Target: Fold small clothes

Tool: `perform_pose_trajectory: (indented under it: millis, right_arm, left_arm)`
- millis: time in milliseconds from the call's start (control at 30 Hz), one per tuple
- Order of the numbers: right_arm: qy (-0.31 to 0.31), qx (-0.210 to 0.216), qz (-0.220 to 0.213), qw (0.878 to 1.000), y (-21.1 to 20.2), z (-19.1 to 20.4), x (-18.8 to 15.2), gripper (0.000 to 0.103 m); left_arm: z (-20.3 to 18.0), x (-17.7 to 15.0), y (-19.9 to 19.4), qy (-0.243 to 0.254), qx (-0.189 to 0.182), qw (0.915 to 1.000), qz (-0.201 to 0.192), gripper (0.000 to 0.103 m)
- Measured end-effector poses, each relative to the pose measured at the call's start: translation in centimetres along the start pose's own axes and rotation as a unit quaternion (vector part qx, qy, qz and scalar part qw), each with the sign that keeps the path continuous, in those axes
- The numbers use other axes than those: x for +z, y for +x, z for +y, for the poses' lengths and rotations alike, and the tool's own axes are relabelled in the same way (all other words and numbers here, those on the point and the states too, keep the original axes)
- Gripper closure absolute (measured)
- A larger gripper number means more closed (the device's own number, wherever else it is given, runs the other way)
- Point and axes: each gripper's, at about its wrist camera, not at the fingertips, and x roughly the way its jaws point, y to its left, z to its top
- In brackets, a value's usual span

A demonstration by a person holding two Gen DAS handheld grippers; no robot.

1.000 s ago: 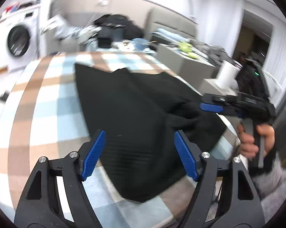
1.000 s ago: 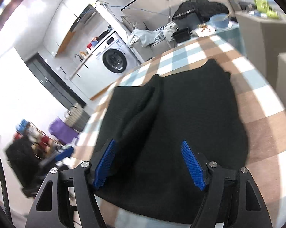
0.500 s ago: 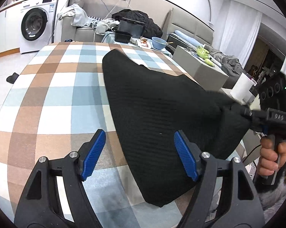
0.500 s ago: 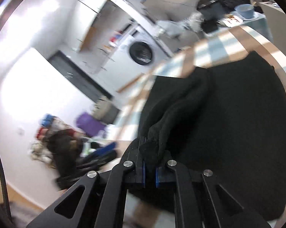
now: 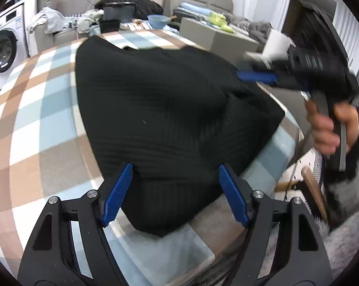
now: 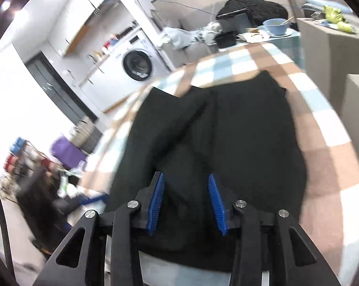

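a black ribbed garment (image 5: 170, 119) lies spread on a table covered by a brown, blue and white checked cloth (image 5: 29, 109), its near corner reaching toward the table's near edge and its far end pointing at the clutter beyond. a soft fold runs along its right side, seen from the left wrist view.

the left gripper (image 5: 174, 195) hangs over the garment's near corner with its blue pads wide apart; the cloth lies between and under them, and they do not press on it. the right gripper (image 6: 186, 202) sits over the garment's near right edge. its jaws have just been opening after a pinch and now stand partly apart, with dark cloth below the gap and nothing clamped. in the left wrist view this tool shows at the right, blurred, a hand (image 5: 327, 128) wrapped round its handle.

past the table's far end stand a dark bin (image 5: 118, 13), a smaller black box (image 5: 110, 26), a blue bowl (image 5: 158, 20) with something sticking out of it, and a heap of pale laundry (image 5: 53, 21) on a grey sofa. a black bundle (image 6: 253, 6) lies behind the bin. a washing machine (image 6: 137, 65) stands far left under a counter. a grey block (image 5: 217, 37) with yellow-green items on top is at the far right. none of it lies on the garment or between the grippers and the cloth.
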Motion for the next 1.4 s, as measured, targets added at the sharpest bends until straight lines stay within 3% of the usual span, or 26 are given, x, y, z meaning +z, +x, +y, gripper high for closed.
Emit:
perform_pose_trajectory:
  millis: [67,300,500,633,767,833,867,1000,1133,1200,1233,1333,1400]
  right_arm:
    - [0.021,0.032,0.023,0.999,2.2,0.3,0.6,0.062]
    - [0.13,0.069,0.082,0.986,8.8,-2.2,3.7,0.062]
    - [0.15,0.027,0.091,0.984,10.0,-3.0,7.3,0.063]
    - [0.138,0.018,0.104,0.985,10.4,-3.1,8.6,0.069]
    - [0.11,0.018,0.12,0.986,11.2,-2.6,9.5,0.093]
    - [0.085,0.033,0.105,0.99,11.1,-1.8,9.8,0.095]
    - [0.067,0.058,0.08,0.993,10.6,-1.2,10.3,0.096]
    - [-0.002,0.08,0.017,0.997,8.6,1.4,12.1,0.097]
    - [-0.049,0.089,0.014,0.995,9.6,4.0,12.5,0.097]
    - [-0.06,0.06,0.032,0.996,11.1,4.3,12.5,0.096]
    - [-0.066,0.022,0.051,0.996,11.8,4.3,12.5,0.095]
    - [-0.053,-0.02,0.068,0.996,10.7,3.1,12.0,0.085]
    - [-0.052,-0.017,0.058,0.997,8.2,2.0,10.9,0.062]
  left_arm:
    - [-0.2,-0.3,0.2,0.003,0.002,1.0,0.001,0.031]
    - [0.3,-0.5,0.3,-0.005,-0.009,0.9999,0.003,0.031]
    - [1.5,0.7,-0.5,-0.026,-0.02,0.9994,-0.01,0.031]
    - [2.2,3.1,-0.2,-0.062,-0.041,0.9967,-0.032,0.031]
    - [0.2,3.8,2.3,-0.019,-0.056,0.9982,0.003,0.031]
    - [-0.3,3.3,3.7,-0.002,-0.047,0.9983,0.034,0.031]
    - [-0.5,3.1,3.8,0.007,-0.043,0.9985,0.033,0.031]
    - [-0.6,2.9,3.7,0.026,-0.044,0.998,0.039,0.029]
    - [-0.6,3.0,3.7,0.033,-0.047,0.9975,0.042,0.026]
    - [-0.5,3.0,3.5,0.03,-0.05,0.9974,0.042,0.026]
    - [-0.3,3.1,3.2,0.023,-0.057,0.9973,0.04,0.026]
    - [1.4,4.0,1.2,-0.014,-0.085,0.9962,0.008,0.026]
    - [3.1,5.0,-0.4,-0.039,-0.079,0.9958,-0.027,0.025]
